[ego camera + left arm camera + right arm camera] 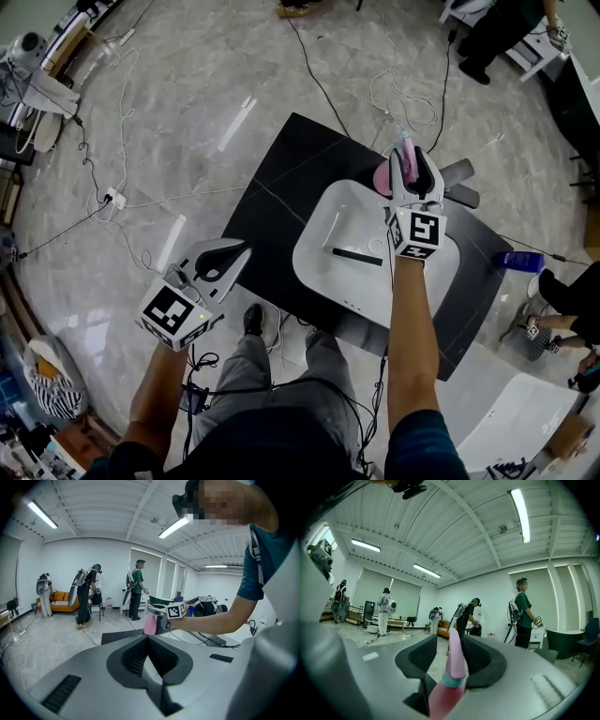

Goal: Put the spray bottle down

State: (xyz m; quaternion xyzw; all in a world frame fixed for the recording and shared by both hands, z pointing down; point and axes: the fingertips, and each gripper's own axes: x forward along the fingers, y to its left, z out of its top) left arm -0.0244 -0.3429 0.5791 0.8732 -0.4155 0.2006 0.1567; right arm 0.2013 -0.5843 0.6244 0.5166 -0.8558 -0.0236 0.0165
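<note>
Pink spray bottle (449,688) stands between wide-open jaws of right claw (451,644); left claw (149,638) closed, empty

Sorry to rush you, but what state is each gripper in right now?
Left gripper: closed, empty.
Right gripper: open, pink spray bottle between its jaws, ungripped.

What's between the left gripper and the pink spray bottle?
In the head view, the white sink lies between the left gripper and the pink spray bottle, with a dark stick lying in it.
</note>
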